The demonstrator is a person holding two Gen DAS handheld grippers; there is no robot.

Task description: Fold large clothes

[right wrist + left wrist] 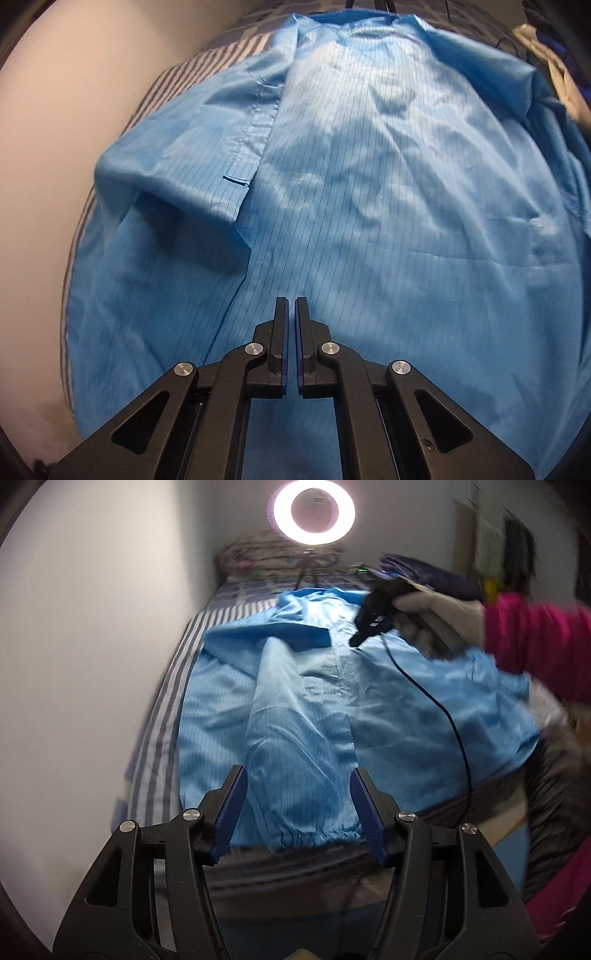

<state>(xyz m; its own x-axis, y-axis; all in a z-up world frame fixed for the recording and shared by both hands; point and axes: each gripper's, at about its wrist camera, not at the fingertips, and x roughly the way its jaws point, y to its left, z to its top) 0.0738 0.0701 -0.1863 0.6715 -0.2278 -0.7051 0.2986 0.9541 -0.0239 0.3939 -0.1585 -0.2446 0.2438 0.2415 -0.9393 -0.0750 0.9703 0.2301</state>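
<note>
A large light-blue pinstriped coat lies spread flat on the bed. One sleeve is folded lengthwise over its body, with the elastic cuff at the near edge. My left gripper is open and hangs just over that cuff, and the sleeve shows between its blue pads without being pinched. A gloved hand holds my right gripper over the coat's upper part. In the right wrist view this gripper is shut and empty, pointing down at the coat beside its front placket.
The bed has a striped sheet and a white wall along its left side. A lit ring light stands at the far end by a bundle of bedding. Dark clothes lie far right. A black cable crosses the coat. A pink sleeve reaches in.
</note>
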